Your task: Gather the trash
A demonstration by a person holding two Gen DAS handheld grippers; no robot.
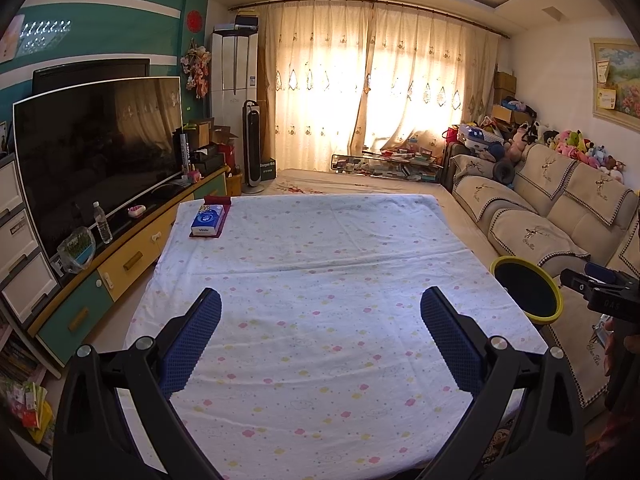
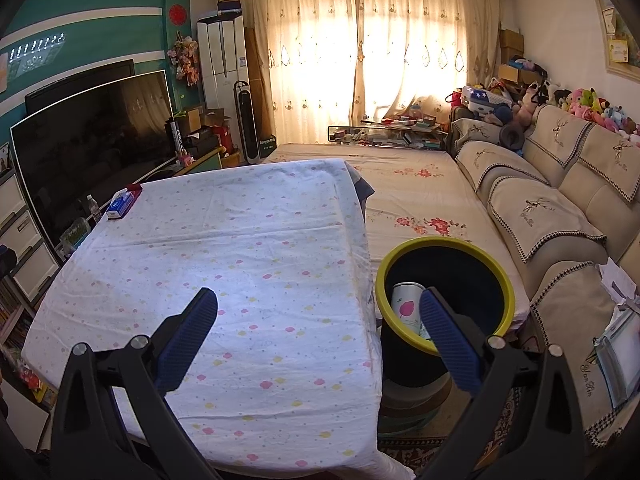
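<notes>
A dark bin with a yellow-green rim (image 2: 508, 280) stands on the floor at the table's right side; in the left wrist view the bin (image 1: 558, 302) shows at the right edge. Inside it lies a white paper item with a pink leaf print (image 2: 406, 304). My right gripper (image 2: 318, 300) is open, with its right finger over the bin's near rim and its left finger over the tablecloth. My left gripper (image 1: 320, 300) is open above the middle of the table (image 1: 320, 240), which is covered by a white cloth with small pastel prints. Nothing is between either pair of fingers.
A blue tissue pack (image 1: 207, 220) lies on a dark red mat at the table's far left corner. A TV cabinet (image 1: 132, 248) with a television runs along the left. A beige sofa (image 2: 560, 200) lines the right; a floral-covered platform (image 2: 412, 192) lies beyond the table.
</notes>
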